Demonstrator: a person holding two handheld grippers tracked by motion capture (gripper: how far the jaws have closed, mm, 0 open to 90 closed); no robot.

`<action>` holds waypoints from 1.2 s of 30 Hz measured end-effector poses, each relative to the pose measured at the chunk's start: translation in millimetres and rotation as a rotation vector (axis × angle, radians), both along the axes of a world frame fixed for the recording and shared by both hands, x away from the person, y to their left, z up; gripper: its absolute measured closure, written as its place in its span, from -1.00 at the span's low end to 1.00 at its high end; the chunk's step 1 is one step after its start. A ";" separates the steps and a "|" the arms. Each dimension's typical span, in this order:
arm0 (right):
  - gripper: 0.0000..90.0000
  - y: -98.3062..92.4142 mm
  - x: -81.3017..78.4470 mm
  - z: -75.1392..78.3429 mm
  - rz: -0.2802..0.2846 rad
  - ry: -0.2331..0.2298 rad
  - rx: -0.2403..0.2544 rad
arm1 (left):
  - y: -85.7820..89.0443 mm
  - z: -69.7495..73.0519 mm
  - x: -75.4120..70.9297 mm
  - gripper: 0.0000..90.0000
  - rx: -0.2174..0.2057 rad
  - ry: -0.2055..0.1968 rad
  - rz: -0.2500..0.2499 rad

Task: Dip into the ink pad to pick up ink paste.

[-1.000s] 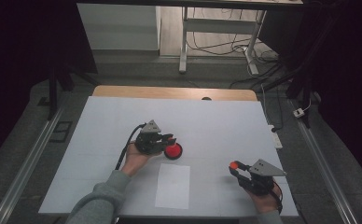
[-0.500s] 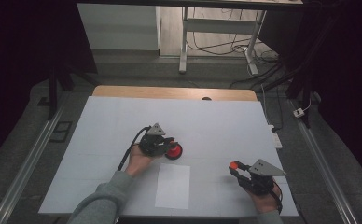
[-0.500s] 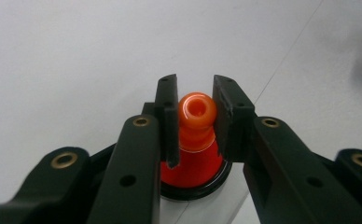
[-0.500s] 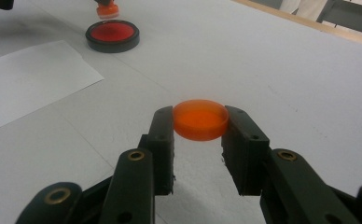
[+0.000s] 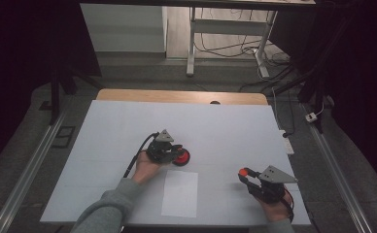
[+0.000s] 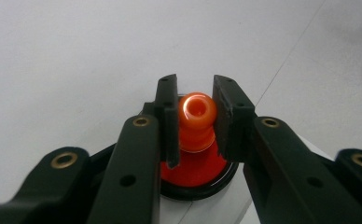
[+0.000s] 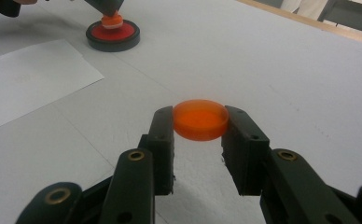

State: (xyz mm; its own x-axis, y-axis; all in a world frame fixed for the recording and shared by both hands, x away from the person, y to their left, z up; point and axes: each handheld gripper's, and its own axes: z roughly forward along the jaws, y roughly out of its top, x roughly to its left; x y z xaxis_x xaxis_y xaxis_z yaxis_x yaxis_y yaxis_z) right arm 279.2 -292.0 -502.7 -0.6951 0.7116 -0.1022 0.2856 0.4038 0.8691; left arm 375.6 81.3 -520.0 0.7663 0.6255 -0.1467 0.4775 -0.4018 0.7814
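Left hand-held gripper [image 6: 191, 122] pinches orange knobbed stamp handle [image 6: 197, 112], frame centre; right hand-held gripper [image 7: 198, 135] pinches flat orange plastic disc [image 7: 200, 119].

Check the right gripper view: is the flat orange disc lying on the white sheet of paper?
No, the flat orange disc is clamped between the right gripper fingers.

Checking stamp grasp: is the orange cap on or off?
Off: the right gripper pinches the orange cap, apart from the stamp.
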 end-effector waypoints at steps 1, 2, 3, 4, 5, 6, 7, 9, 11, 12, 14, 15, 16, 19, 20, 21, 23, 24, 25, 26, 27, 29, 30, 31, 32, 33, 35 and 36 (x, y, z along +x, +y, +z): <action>0.44 0.1 -0.1 0.1 -0.001 0.000 0.001 | -0.1 -0.1 0.1 0.61 -0.001 0.001 -0.001; 0.44 0.1 -0.2 0.1 -0.001 0.000 0.002 | -0.2 -0.3 0.1 0.61 0.000 0.001 -0.002; 0.44 0.0 -0.3 0.3 -0.002 0.000 -0.001 | -0.2 -0.3 0.1 0.61 0.000 0.001 -0.002; 0.44 -0.2 -0.4 0.5 -0.003 0.001 -0.003 | -0.5 -1.1 0.4 0.61 0.003 0.003 -0.003; 0.44 -0.1 -0.2 0.3 -0.002 0.000 0.000 | -0.5 -1.1 0.4 0.61 0.003 0.003 -0.003; 0.44 -0.2 -0.2 0.3 -0.002 0.001 0.000 | -1.1 -2.7 0.8 0.61 0.014 0.005 -0.004; 0.44 -0.2 -0.1 0.3 -0.002 0.001 -0.001 | -1.1 -3.6 0.8 0.61 0.010 0.004 -0.004; 0.44 0.1 -0.3 0.2 -0.001 0.000 0.001 | -0.5 -3.5 1.2 0.61 0.007 0.014 0.000; 0.44 0.3 -0.4 0.2 -0.002 0.000 -0.001 | -0.4 -3.4 1.0 0.62 0.007 0.019 0.002; 0.44 0.5 -0.5 0.2 -0.002 0.001 -0.001 | -1.2 -4.2 -0.5 0.62 0.013 0.009 0.004; 0.44 0.9 -0.6 0.1 0.001 0.000 0.002 | -3.3 -4.2 -2.7 0.62 0.034 -0.011 0.006; 0.44 1.1 -0.7 0.2 0.001 -0.001 0.001 | -5.0 -3.9 -4.1 0.62 0.047 -0.023 0.007; 0.44 1.3 -0.8 0.3 0.001 -0.001 0.000 | -6.4 -3.6 -4.9 0.62 0.060 -0.032 0.008; 0.44 1.4 -1.1 0.6 0.002 -0.004 -0.001 | -8.9 -2.8 -6.1 0.62 0.082 -0.044 0.009; 0.44 1.3 -1.2 0.8 0.002 -0.005 0.000 | -9.0 -2.8 -6.0 0.62 0.082 -0.043 0.010; 0.44 1.2 -1.2 1.0 0.001 -0.004 0.000 | -9.0 -2.8 -6.0 0.62 0.082 -0.043 0.010; 0.44 1.0 -1.0 0.9 -0.001 -0.004 -0.002 | -9.1 -2.9 -5.9 0.62 0.082 -0.043 0.010; 0.44 1.1 -0.9 0.7 0.001 -0.003 -0.001 | -9.4 -2.8 -6.1 0.62 0.085 -0.045 0.010; 0.44 1.3 -0.8 0.5 0.001 -0.002 -0.001 | -9.4 -2.8 -6.1 0.62 0.085 -0.045 0.010; 0.44 1.4 -1.0 0.5 0.001 -0.003 -0.002 | -10.8 -2.5 -6.8 0.62 0.094 -0.051 0.012; 0.44 1.4 -1.0 0.5 0.001 -0.003 -0.002 | -10.8 -2.5 -6.8 0.62 0.094 -0.051 0.012; 0.44 1.4 -1.6 1.0 0.000 -0.005 -0.001 | -11.8 -2.4 -7.5 0.62 0.102 -0.057 0.013; 0.44 1.2 -1.6 1.1 0.000 -0.004 -0.002 | -11.6 -2.6 -7.4 0.62 0.100 -0.056 0.014; 0.44 1.0 -1.4 1.1 0.000 -0.005 -0.002 | -11.6 -2.6 -7.4 0.62 0.100 -0.056 0.014; 0.44 0.8 -1.2 1.0 -0.001 -0.004 -0.001 | -11.3 -2.9 -7.3 0.62 0.096 -0.055 0.013; 0.44 0.6 -1.1 1.1 -0.001 -0.004 0.000 | -11.2 -3.1 -7.3 0.62 0.094 -0.055 0.014; 0.44 0.4 -1.3 1.4 -0.003 -0.004 -0.001 | -11.2 -3.7 -8.0 0.62 0.092 -0.061 0.016; 0.44 0.5 -1.4 1.4 -0.003 -0.004 -0.001 | -11.4 -3.8 -8.2 0.62 0.095 -0.064 0.015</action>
State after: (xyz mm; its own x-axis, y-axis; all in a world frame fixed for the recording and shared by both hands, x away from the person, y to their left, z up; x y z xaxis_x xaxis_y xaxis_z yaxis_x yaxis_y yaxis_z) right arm 277.7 -291.5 -501.3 -0.6924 0.7138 -0.1057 0.2833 0.4037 0.8699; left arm 367.4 69.9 -523.8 0.7626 0.6458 -0.0372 0.4343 -0.4686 0.7693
